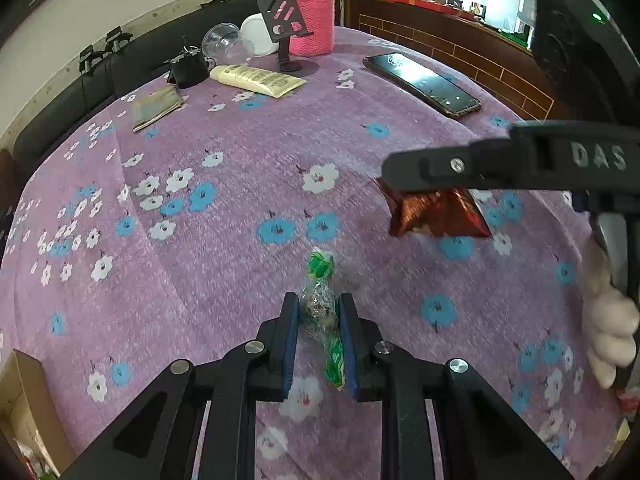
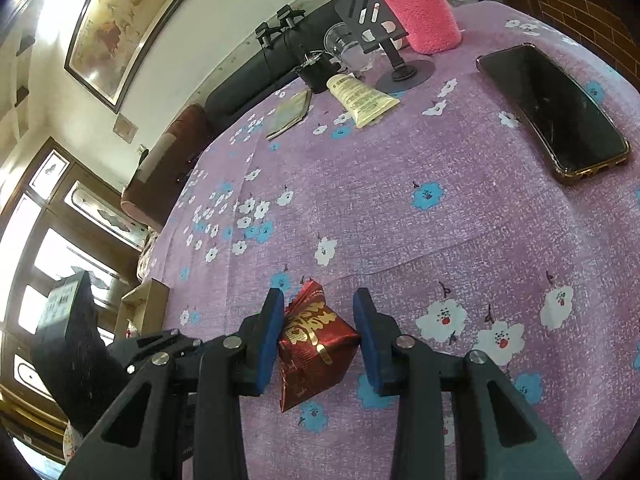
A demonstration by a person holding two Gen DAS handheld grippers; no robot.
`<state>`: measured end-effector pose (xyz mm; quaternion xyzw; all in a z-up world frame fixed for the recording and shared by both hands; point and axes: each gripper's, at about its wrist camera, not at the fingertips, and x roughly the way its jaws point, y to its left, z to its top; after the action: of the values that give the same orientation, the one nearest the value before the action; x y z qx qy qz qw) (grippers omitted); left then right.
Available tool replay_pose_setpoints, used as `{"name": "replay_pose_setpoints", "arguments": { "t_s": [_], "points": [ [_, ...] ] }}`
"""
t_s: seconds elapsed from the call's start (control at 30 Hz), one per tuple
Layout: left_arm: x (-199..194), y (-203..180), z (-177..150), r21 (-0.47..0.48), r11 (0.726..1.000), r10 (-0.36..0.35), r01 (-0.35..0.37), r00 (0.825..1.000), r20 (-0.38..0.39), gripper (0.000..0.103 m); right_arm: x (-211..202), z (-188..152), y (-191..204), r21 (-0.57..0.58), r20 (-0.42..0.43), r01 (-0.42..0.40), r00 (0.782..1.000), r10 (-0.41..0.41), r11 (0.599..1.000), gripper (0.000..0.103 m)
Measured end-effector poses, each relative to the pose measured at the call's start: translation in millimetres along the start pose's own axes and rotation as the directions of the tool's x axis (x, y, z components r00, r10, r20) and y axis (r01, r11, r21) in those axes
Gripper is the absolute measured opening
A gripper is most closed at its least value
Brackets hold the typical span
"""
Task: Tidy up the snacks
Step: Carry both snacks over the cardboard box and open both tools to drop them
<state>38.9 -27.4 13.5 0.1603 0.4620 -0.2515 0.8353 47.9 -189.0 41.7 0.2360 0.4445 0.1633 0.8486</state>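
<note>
My left gripper (image 1: 318, 312) is shut on a green and clear wrapped candy (image 1: 320, 300), held just above the purple flowered tablecloth (image 1: 240, 160). My right gripper (image 2: 318, 316) is shut on a red and gold snack packet (image 2: 316, 344); both blue pads touch its sides. In the left wrist view the right gripper (image 1: 404, 184) reaches in from the right, with the red packet (image 1: 436, 214) hanging under it.
At the far end stand a pink knit-covered bottle (image 1: 312, 12), a black phone stand (image 1: 286, 28), a clear cup (image 1: 224, 42), a cream tube (image 1: 256, 79) and a small booklet (image 1: 156, 106). A black phone (image 1: 422, 82) lies far right. A cardboard box (image 1: 24, 408) sits at the near left edge.
</note>
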Motion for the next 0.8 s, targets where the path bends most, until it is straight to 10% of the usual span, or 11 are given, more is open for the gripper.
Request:
{"name": "replay_pose_setpoints", "arguments": {
  "t_s": [0.5, 0.8],
  "points": [
    [-91, 19, -45, -0.213, 0.970, -0.073, 0.117, 0.976, 0.206, 0.019, 3, -2, 0, 0.043, -0.023, -0.102, 0.994, 0.103, 0.994, 0.035],
    [-149, 59, -118, -0.431, 0.902, 0.106, 0.018, 0.959, 0.262, 0.020, 11, -11, 11, -0.001, -0.042, -0.071, 0.997, 0.071, 0.997, 0.035]
  ]
}}
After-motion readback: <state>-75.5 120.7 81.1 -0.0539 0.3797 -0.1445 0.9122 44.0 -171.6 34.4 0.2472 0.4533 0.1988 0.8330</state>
